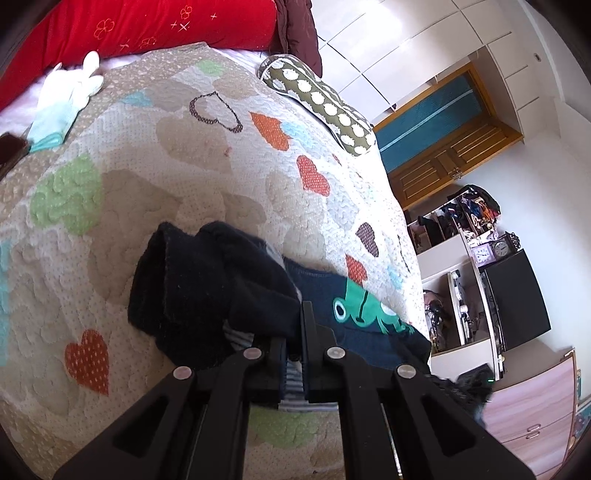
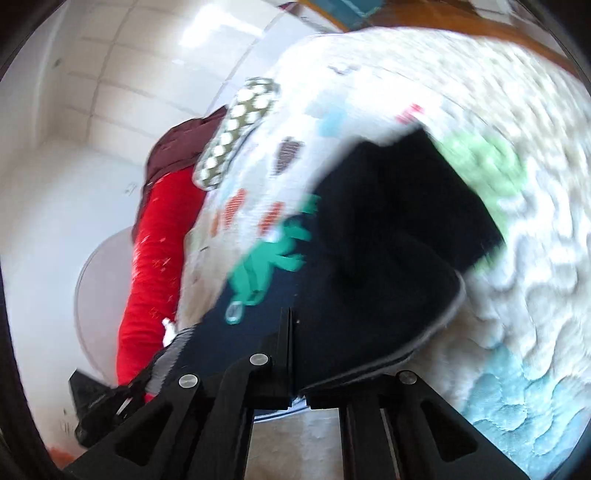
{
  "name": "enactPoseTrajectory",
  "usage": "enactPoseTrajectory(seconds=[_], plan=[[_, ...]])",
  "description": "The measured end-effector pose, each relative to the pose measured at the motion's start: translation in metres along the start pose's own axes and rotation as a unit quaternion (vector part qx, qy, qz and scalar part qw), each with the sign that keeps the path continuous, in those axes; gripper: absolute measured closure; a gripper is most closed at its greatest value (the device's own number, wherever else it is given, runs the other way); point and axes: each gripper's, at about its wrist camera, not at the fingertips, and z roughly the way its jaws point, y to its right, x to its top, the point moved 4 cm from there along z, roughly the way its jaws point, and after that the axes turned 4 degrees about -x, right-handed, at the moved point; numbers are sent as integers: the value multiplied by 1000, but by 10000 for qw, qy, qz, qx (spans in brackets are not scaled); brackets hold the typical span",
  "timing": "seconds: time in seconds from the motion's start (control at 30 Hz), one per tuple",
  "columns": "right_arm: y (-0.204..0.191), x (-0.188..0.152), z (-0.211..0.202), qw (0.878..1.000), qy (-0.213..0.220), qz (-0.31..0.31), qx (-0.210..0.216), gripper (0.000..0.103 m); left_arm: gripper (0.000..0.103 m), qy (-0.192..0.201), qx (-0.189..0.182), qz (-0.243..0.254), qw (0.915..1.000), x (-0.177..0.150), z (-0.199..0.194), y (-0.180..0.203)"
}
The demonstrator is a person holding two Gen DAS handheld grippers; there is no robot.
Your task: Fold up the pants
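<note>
Pants (image 1: 207,295) lay bunched on the bed, dark navy and soft-looking, fleecy on the folded-over legs, with a green frog patch (image 1: 364,308) on the smoother navy panel and a grey-and-white ribbed striped band (image 1: 240,338) at the edge. Left tool (image 1: 293,354) was nearly closed, its black flat fingers (image 1: 308,332) pinched on the striped band and the navy fabric behind it. Right tool (image 2: 291,354) was clamped tight too, its fingers pressed together on the navy cloth just below the frog patch, and a grey-lined edge (image 2: 424,343) of the garment curved across its right side; that view was smeared with motion blur, so the finer weave could not be read. Under the pants spread a quilted bedspread (image 1: 221,166), cream with puffy stitched ridges and dotted heart patches in orange, green, beige and pale blue. A long olive bolster (image 1: 321,103) with white dots lay along the bed's far edge, a red embroidered cushion (image 1: 147,26) sat at the head, and a white glove (image 1: 74,88) rested on a pale mint folded cloth near it. Glossy white wardrobe panels (image 1: 424,44) rose behind the bed
</note>
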Motion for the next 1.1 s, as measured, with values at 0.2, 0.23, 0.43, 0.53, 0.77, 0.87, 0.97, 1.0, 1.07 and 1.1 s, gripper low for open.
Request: enactPoseTrajectory(seconds=[0.2, 0.23, 0.43, 0.53, 0.77, 0.87, 0.97, 1.0, 1.07, 1.1], plan=[[-40, 60, 34, 9996, -74, -247, -93, 97, 98, 21, 379, -292, 9989, 62, 40, -5], [-44, 76, 48, 9994, -88, -255, -208, 97, 98, 13, 499, -286, 9983, 75, 50, -7], [-29, 134, 134, 9935, -345, -131, -1073, 87, 97, -335, 885, -216, 9953, 130, 120, -28], [-17, 147, 155, 9909, -419, -145, -1268, 77, 97, -589, 511, -511, 9956, 136, 132, -39], [-9, 159, 134, 9980, -344, 496, -184, 40, 87, -571, -390, -825, 9942, 141, 115, -42], [-4, 153, 124, 9970, -461, 605, -156, 40, 74, -538, -323, -792, 9949, 134, 101, -43], [-6, 138, 109, 9969, -671, 341, -249, 38, 61, -580, -287, -783, 9948, 126, 84, -45], [-7, 133, 105, 9967, -717, 290, -242, 38, 60, -586, -277, -747, 9951, 122, 78, -46], [-6, 122, 91, 9967, -762, 215, -182, 35, 56, -545, -233, -668, 9960, 116, 63, -47], [-4, 118, 83, 9968, -753, 211, -143, 34, 51, -504, -186, -620, 9966, 112, 56, -49]])
